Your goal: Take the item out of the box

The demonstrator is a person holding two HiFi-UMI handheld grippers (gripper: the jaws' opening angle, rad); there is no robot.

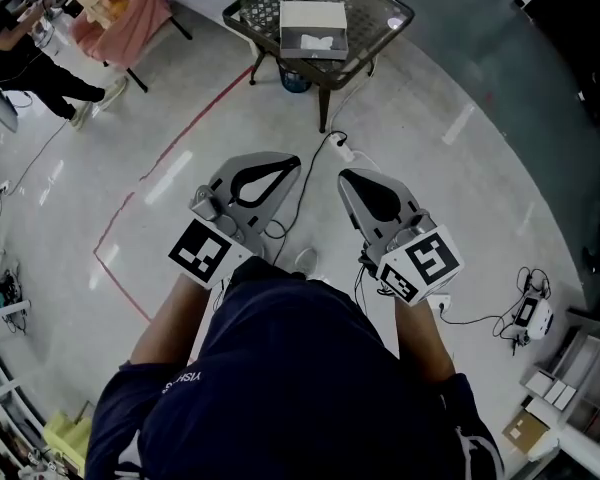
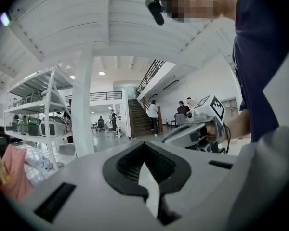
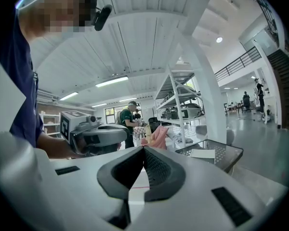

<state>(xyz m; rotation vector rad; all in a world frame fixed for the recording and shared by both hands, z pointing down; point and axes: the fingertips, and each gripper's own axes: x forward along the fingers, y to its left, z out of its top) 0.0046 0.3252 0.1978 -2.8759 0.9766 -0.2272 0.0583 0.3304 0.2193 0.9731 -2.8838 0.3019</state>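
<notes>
Both grippers are tucked in close to the body. The grey plastic left gripper (image 1: 290, 161) and grey plastic right gripper (image 1: 347, 176) each have their black-lined tips pressed together, nothing in them. Ahead there's loads of bare pale floor (image 1: 430, 138), just a thin black cable (image 1: 308, 173) and a red tape line (image 1: 230, 95). Further out, the white rectangular cardboard box (image 1: 314, 28) sits mid-top on the dark mesh-top metal table (image 1: 380, 8), clear of its edges. Can't tell what's inside.

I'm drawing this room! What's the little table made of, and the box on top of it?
The table looks like dark metal: its top shows a fine mesh grid and it stands on thin dark legs. The box looks like matte white cardboard with flat sides, though it is too far away to be sure.
</notes>
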